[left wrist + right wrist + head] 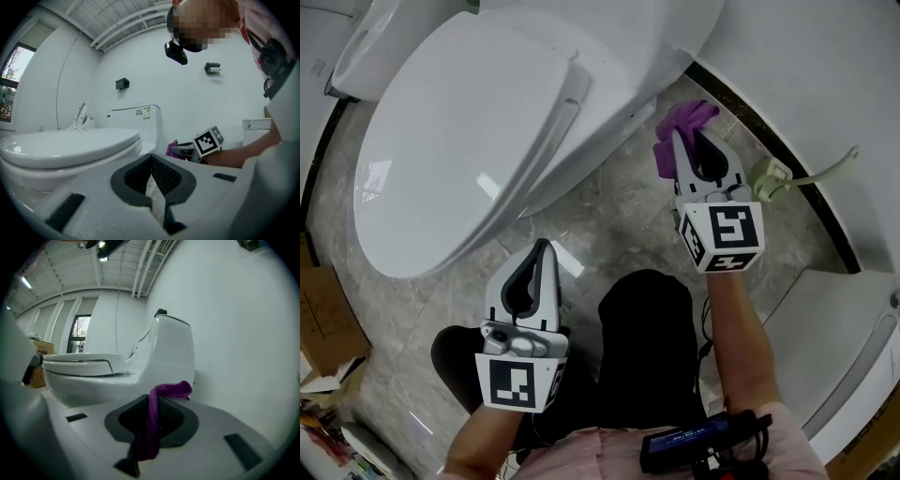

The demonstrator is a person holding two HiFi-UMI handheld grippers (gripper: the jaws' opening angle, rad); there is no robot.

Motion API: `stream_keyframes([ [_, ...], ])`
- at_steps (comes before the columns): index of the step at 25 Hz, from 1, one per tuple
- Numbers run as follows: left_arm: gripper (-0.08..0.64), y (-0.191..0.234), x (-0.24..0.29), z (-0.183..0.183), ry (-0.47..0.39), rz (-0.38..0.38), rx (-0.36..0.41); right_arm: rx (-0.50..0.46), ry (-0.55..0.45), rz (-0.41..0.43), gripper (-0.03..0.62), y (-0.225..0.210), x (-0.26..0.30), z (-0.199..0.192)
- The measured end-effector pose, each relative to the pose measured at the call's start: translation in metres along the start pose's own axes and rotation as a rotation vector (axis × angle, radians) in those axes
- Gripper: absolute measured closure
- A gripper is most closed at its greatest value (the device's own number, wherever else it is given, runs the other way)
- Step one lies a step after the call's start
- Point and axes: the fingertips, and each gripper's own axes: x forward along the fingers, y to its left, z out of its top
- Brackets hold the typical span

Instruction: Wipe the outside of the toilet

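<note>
You're clamping purple cloth [690,116] in right gripper [685,142], hovering just beside toilet [459,141] rear flank, toilet lying leftward; left gripper [543,251] idling off toilet front (jaws together, empty).

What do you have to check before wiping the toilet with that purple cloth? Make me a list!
1. Purple cloth pinched in the right gripper: ok.
2. Left gripper shut, empty, away from the wiping spot: ok.
3. Toilet lid down: ok.
4. Cloth touching the toilet side: cannot tell; it is close beside it.
5. Cloth damp enough: cannot tell.
</note>
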Motion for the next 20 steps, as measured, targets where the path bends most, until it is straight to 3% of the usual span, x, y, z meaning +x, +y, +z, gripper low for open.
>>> stream_keyframes([
  [8,0.552,-0.002,-0.002,-0.001,0.000,0.020,0.002,-0.047,-0.015,0.025,0.528,-0.008,0.022,0.015],
  [15,0.552,-0.004,-0.018,0.020,0.031,0.040,-0.009,-0.081,0.009,0.121,0.529,0.019,0.045,0.009],
  [20,0.552,-0.014,-0.038,0.023,0.076,0.054,-0.037,-0.039,-0.008,0.150,0.528,0.025,0.054,0.008],
])
